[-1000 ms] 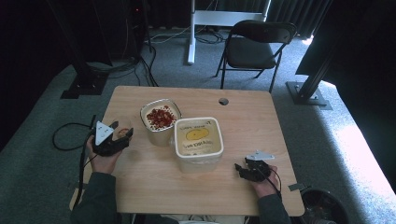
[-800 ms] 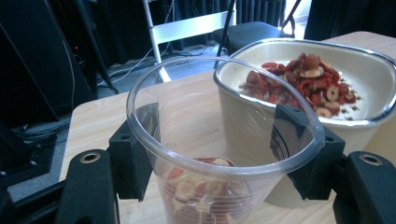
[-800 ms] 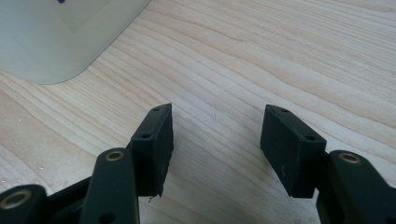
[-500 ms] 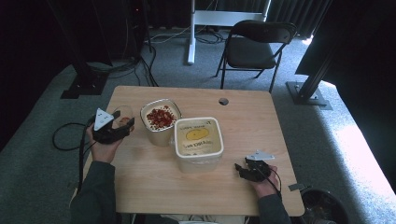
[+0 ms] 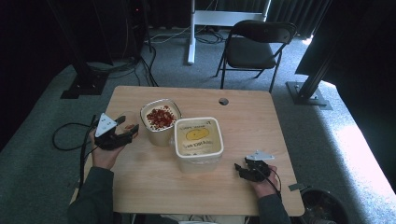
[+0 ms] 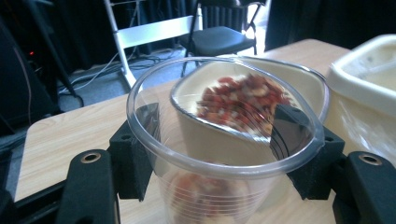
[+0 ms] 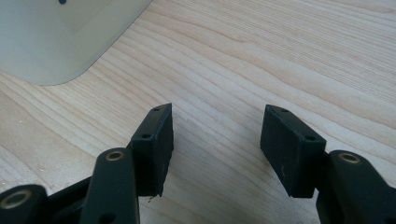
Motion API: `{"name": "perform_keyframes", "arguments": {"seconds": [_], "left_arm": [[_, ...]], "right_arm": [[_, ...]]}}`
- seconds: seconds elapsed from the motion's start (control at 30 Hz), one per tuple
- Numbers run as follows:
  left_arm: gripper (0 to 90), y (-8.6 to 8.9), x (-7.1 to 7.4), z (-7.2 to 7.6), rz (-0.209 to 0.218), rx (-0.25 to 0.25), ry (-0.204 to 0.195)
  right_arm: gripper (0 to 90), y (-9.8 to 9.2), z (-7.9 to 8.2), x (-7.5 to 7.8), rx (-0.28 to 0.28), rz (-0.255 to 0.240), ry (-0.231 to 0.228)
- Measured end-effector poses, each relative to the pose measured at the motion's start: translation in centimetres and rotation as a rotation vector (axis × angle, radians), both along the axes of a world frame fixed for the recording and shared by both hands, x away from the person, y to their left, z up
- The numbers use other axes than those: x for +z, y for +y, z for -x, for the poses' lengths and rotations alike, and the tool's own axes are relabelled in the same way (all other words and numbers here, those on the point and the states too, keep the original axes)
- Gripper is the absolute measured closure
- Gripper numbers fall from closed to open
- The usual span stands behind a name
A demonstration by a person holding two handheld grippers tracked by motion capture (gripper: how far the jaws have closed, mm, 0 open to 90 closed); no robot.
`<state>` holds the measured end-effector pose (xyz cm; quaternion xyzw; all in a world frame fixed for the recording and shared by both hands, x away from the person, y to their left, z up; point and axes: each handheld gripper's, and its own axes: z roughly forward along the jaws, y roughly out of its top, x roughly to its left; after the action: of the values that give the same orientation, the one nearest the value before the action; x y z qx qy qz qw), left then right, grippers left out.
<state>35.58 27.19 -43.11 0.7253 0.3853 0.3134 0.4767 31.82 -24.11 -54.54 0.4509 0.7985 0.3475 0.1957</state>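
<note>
Daylight enters from the right, brightening the floor; the background remains dark. The high view is soft. The clear plastic cup shows glare, and its contents appear blurred.

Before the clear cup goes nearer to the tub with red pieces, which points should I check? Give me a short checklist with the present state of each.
1. Left claw grips clear plastic cup on both sides: ok.
2. Cup mouth unblocked: ok.
3. Open cream tub of red chopped pieces stands upright on the wooden table: ok.
4. Cup empty: cannot tell, the red may be see-through.
5. Right claw open, holding nothing, apart from the lidded cream tub: ok.
</note>
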Motion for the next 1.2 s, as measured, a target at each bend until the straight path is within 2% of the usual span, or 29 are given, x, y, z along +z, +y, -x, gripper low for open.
{"name": "perform_keyframes", "arguments": {"seconds": [0.1,0.27,0.37,0.47,0.5,0.6,0.7,0.8,0.83,0.9,0.93,1.0,1.1,1.2], "left_arm": [[34.7,0.5,0.0,-0.5,0.036,0.027,0.009],[34.7,-0.3,-0.2,0.2,0.006,-0.007,0.001],[34.6,-0.4,-0.1,-0.2,0.041,-0.011,0.016],[34.6,-0.8,-0.2,0.5,0.017,-0.035,0.005],[34.7,-0.7,-0.1,0.5,0.013,-0.032,0.001],[34.6,0.3,0.1,0.4,0.050,-0.003,0.005],[34.6,0.3,0.3,0.9,0.024,-0.017,-0.008],[34.7,0.4,0.2,1.0,0.027,-0.039,0.008],[34.7,0.3,0.1,1.2,0.006,-0.046,0.010],[34.7,0.3,0.1,1.2,0.006,-0.046,0.010],[34.6,1.3,0.2,1.4,0.032,-0.018,-0.003],[34.7,1.5,0.2,1.4,0.054,-0.029,0.001],[34.6,1.0,0.1,2.0,0.024,-0.068,-0.012],[34.6,1.4,0.0,1.9,0.042,-0.048,-0.007]], "right_arm": [[43.3,0.0,0.0,0.0,0.001,0.000,0.000],[43.3,0.0,0.0,0.0,0.002,0.000,0.000],[43.3,0.0,0.0,0.0,0.002,-0.001,-0.001],[43.3,0.0,0.0,0.0,0.003,0.000,0.000],[43.3,0.0,0.0,0.0,0.004,-0.001,0.000],[43.3,0.0,0.0,0.0,0.003,-0.001,-0.001],[43.3,0.0,0.0,0.0,0.002,0.000,0.000],[43.3,0.0,0.0,0.0,0.003,-0.001,-0.001],[43.3,0.0,0.0,0.0,0.003,0.000,-0.001],[43.3,0.0,0.0,0.0,0.002,-0.001,-0.001],[43.3,0.0,0.0,0.0,0.002,-0.001,0.000],[43.3,0.0,0.0,0.0,0.002,-0.001,-0.002],[43.3,0.0,0.0,0.0,0.001,-0.001,0.000],[43.3,0.0,0.0,0.0,0.002,-0.001,-0.001]]}}
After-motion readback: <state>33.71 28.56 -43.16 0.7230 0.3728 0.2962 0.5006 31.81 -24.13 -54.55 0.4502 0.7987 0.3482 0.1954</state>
